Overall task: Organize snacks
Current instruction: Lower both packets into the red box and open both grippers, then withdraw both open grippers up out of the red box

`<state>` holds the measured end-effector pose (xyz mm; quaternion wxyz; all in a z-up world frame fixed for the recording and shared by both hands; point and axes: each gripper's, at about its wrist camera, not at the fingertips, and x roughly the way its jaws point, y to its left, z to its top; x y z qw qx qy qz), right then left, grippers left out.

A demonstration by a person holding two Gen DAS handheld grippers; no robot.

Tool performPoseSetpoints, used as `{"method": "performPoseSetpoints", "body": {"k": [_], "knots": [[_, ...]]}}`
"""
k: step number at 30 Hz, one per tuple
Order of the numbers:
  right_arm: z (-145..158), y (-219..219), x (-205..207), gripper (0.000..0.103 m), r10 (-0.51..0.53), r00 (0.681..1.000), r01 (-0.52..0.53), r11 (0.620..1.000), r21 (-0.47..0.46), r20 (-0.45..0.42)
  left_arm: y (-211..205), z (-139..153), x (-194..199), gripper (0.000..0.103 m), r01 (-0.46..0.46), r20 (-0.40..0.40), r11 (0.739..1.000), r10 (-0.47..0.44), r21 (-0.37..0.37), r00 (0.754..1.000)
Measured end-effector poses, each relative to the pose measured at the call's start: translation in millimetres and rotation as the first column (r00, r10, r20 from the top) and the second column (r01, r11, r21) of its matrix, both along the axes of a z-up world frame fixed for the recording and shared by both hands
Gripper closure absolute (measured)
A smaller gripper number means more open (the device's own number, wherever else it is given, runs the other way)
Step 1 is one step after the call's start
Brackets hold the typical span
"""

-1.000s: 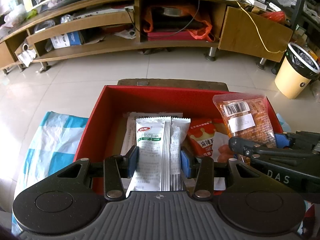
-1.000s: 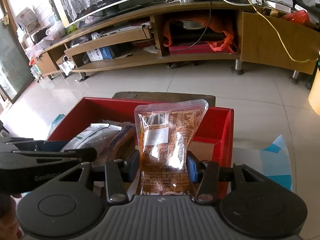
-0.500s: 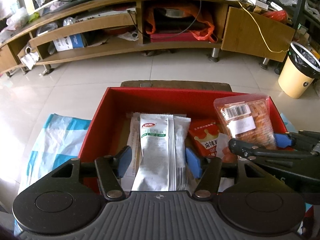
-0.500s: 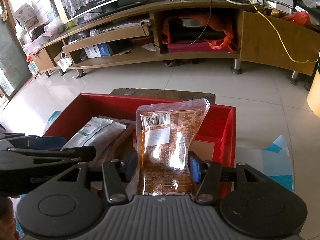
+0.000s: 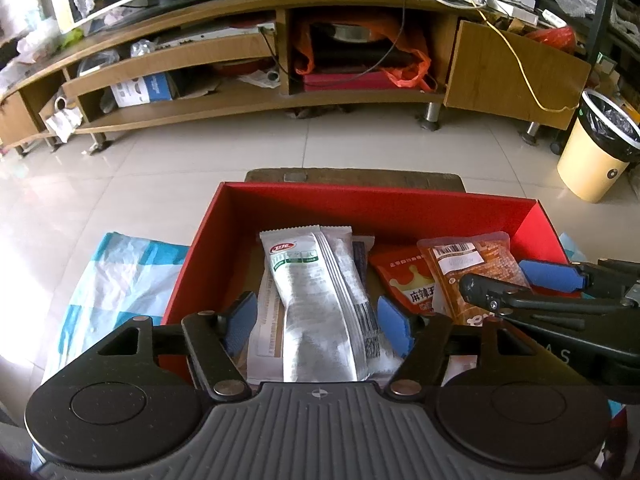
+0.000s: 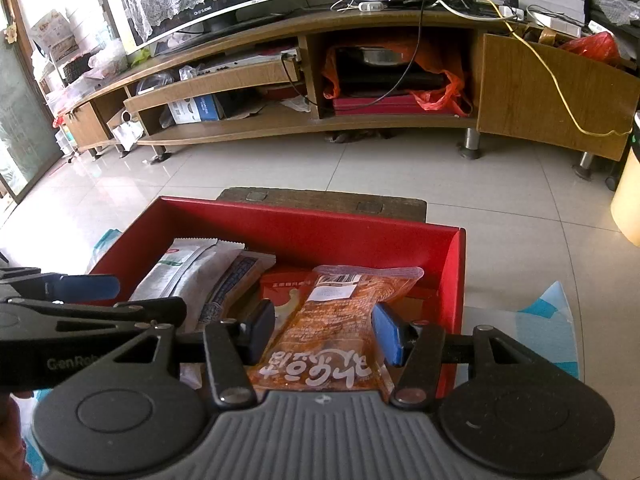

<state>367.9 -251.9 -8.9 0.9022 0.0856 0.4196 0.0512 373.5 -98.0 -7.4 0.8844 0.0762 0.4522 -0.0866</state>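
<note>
Left gripper [image 5: 318, 320] tilted steeply down over the near edge of the red box [image 5: 376, 204]. Jaws have just been opening; blue pads now stand clear on both sides of the white-and-silver packet [image 5: 320, 300], gap visible each side, nothing clamped. Packet lies flat in the box's left half, long axis running away from the gripper, on top of a paler packet [image 5: 266, 320]; near end between the pads.

Right of it, a red packet with a crown print [image 5: 404, 280] flat on the box floor.

Right gripper [image 6: 324, 334] also pitched down, just beside the left one, over the box's right half. Jaws parted; the left pad seems to stand just off the clear orange snack bag [image 6: 340, 320], the right pad looks very close to its edge, contact not certain. Bag lies sloped down into the box, barcode label at the far end, near end between the fingers, partly over the red packet.

Box sits on a blue-and-white checked cloth [image 5: 112, 280].
</note>
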Motion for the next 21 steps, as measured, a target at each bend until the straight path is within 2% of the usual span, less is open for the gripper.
{"method": "performPoseSetpoints", "body": {"k": [15, 21], "knots": [[24, 1, -12, 0.050, -0.006, 0.999, 0.006, 1.000, -0.002, 0.035, 8, 20, -13, 0.022, -0.013, 0.033, 0.999, 0.014, -0.037, 0.999], [29, -1, -16, 0.045, -0.016, 0.999, 0.016, 1.000, -0.005, 0.035, 10, 23, -19, 0.019, -0.012, 0.038, 0.999, 0.014, -0.040, 0.999]]}}
